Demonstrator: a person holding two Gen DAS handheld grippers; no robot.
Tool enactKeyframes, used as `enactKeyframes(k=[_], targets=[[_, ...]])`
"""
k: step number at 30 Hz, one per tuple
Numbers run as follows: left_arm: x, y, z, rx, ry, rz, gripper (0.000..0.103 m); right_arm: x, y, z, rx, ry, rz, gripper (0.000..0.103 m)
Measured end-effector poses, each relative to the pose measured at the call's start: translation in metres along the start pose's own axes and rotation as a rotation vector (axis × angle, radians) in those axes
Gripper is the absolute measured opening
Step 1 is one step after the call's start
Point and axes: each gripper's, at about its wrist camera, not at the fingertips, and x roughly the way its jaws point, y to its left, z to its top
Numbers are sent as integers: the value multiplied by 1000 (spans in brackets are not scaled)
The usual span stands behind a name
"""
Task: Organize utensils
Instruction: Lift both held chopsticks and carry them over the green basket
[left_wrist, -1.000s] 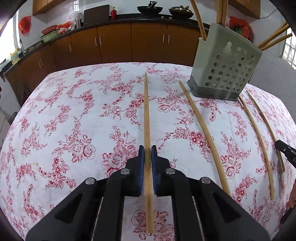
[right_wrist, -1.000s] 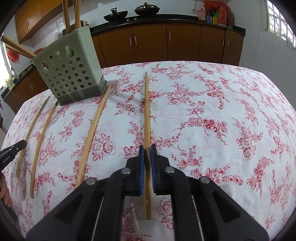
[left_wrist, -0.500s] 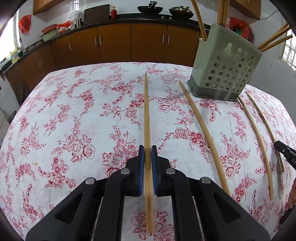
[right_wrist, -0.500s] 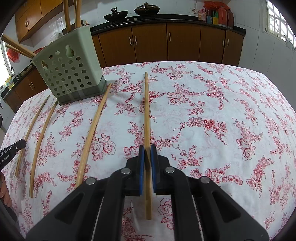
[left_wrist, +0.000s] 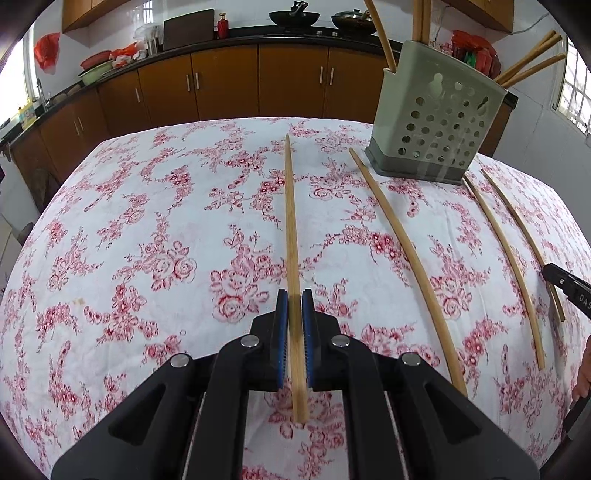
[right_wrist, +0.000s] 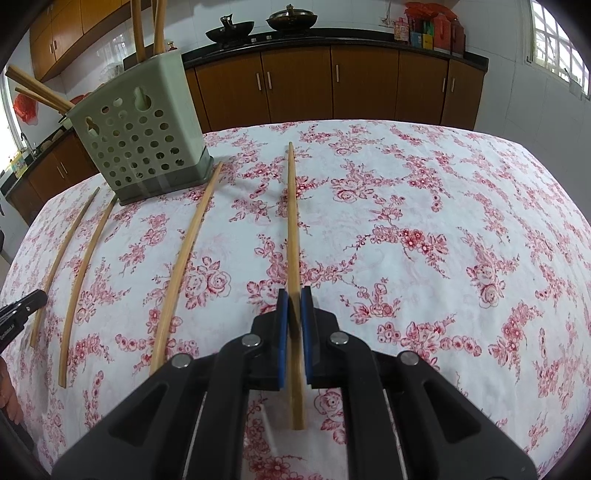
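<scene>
Each hand-held gripper, left (left_wrist: 294, 308) and right (right_wrist: 294, 306), is clamped on its own chopstick (left_wrist: 291, 236) (right_wrist: 293, 229) near the thick end, tip toward twelve o'clock above the surface (left_wrist: 147, 221), probably for dropping into the holder (left_wrist: 436, 122) at one o'clock.

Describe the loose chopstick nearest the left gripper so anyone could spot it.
On the red-floral tablecloth stands a grey-green perforated plastic holder. This long wooden chopstick points its far tip at the holder's left base corner. Unlike its left neighbour, no gripper holds it.
</scene>
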Motion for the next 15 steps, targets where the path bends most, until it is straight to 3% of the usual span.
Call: enactKeyframes(k=[8, 15], targets=[[-8, 6, 1, -17, 33, -19, 8, -13, -4, -2, 7, -11, 18, 8], [-53, 17, 28, -29, -102, -41, 8, -72, -8, 25, 9, -199, 26, 8]])
